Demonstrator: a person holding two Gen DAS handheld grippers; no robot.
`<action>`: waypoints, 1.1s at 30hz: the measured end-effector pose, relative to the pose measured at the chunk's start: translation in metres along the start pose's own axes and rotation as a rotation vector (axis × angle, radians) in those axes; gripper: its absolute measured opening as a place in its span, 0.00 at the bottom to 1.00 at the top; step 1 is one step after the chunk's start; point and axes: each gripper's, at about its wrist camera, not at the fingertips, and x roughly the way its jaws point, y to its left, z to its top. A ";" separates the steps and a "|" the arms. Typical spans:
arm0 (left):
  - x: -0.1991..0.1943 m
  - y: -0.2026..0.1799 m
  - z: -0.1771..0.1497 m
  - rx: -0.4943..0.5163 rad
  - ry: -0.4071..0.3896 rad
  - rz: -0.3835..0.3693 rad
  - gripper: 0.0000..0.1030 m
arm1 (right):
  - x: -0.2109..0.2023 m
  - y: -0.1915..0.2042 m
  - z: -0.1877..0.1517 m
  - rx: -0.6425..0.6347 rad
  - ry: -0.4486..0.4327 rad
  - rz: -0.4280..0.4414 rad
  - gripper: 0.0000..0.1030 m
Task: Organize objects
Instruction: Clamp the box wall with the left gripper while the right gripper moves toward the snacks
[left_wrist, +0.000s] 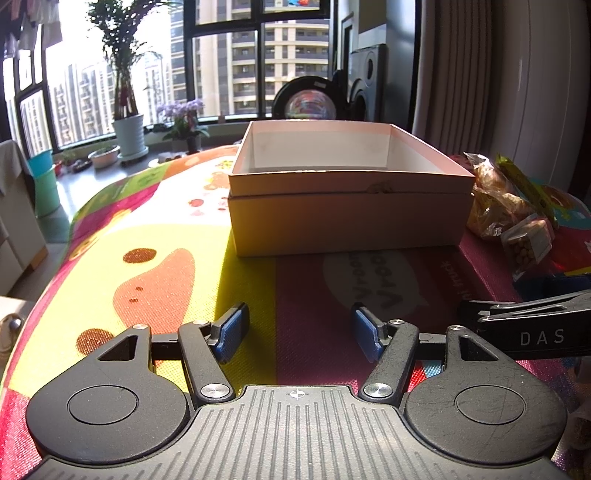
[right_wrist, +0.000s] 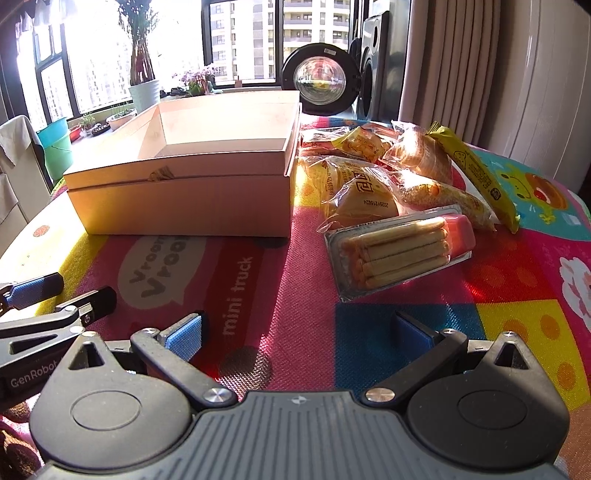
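Both grippers hover low over the near edge of the surface (right_wrist: 303, 280), which wears a bright patterned mat. My left gripper (left_wrist: 299, 332) is spread and empty, facing the open box (left_wrist: 351, 206); my right gripper (right_wrist: 299, 336) is spread too, also holding nothing. The box looks empty as far as I can see. The snacks lie in a heap just right of it, and the tray of biscuit sticks (right_wrist: 399, 251) sits nearest my right gripper. I judge that pack the sensible first pick: approach it squarely, close across its narrow width, lift clear of the bread packets (right_wrist: 354, 195), then carry it left over the box wall.
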 end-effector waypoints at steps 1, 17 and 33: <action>0.000 0.000 0.000 -0.001 0.000 -0.004 0.66 | 0.000 0.001 0.001 -0.001 0.009 -0.007 1.00; 0.030 0.059 0.116 -0.084 -0.133 -0.095 0.62 | -0.068 -0.006 0.034 -0.073 -0.327 -0.013 1.00; 0.111 0.069 0.115 -0.147 -0.026 -0.032 0.12 | -0.061 -0.061 0.034 -0.082 -0.223 -0.198 1.00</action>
